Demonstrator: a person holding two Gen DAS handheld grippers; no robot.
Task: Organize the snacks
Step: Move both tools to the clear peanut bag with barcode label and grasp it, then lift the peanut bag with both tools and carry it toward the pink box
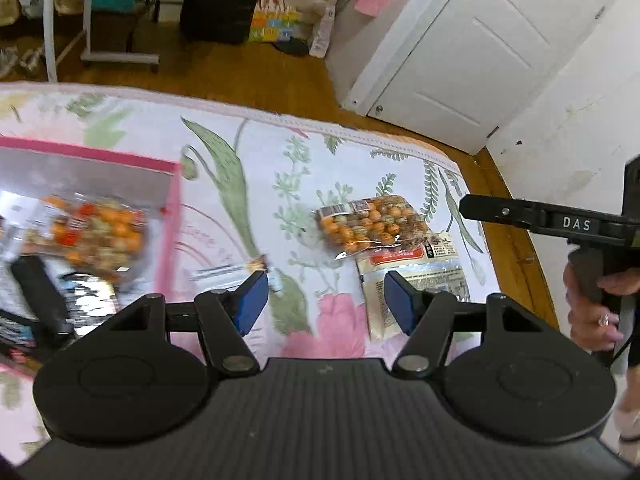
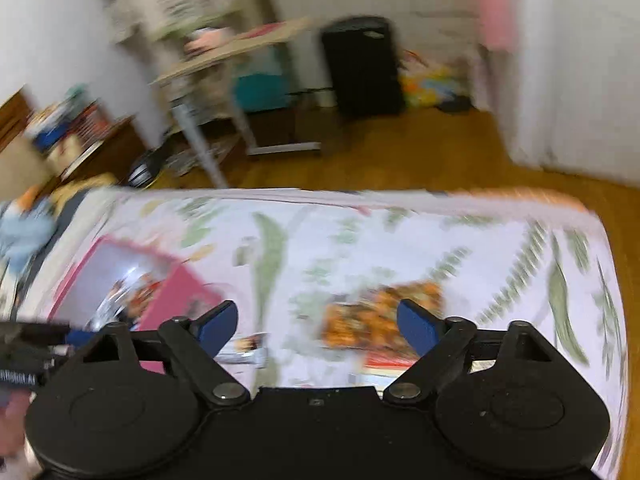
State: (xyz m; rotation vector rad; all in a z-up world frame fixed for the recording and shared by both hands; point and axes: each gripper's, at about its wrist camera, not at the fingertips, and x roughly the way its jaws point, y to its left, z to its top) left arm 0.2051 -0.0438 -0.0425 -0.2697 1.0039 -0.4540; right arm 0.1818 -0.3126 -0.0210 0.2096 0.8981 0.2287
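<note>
Snack bag (image 1: 370,220) beyond open left gripper (image 1: 326,300)

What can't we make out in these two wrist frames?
- Pink-rimmed box, left wrist view: contents motion-blurred and cut off by the left edge; no count possible.
- White snack packet, left wrist view: partly under the orange snack bag and behind the left gripper finger; label unreadable.
- Right wrist view: whole frame motion-blurred; the orange bag shows only as a smear beyond the open right gripper.

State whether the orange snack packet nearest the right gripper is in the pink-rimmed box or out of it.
Out. The orange snack packet lies flat on the floral cloth, overlapping a white packet, well apart from the pink-rimmed box.
</note>
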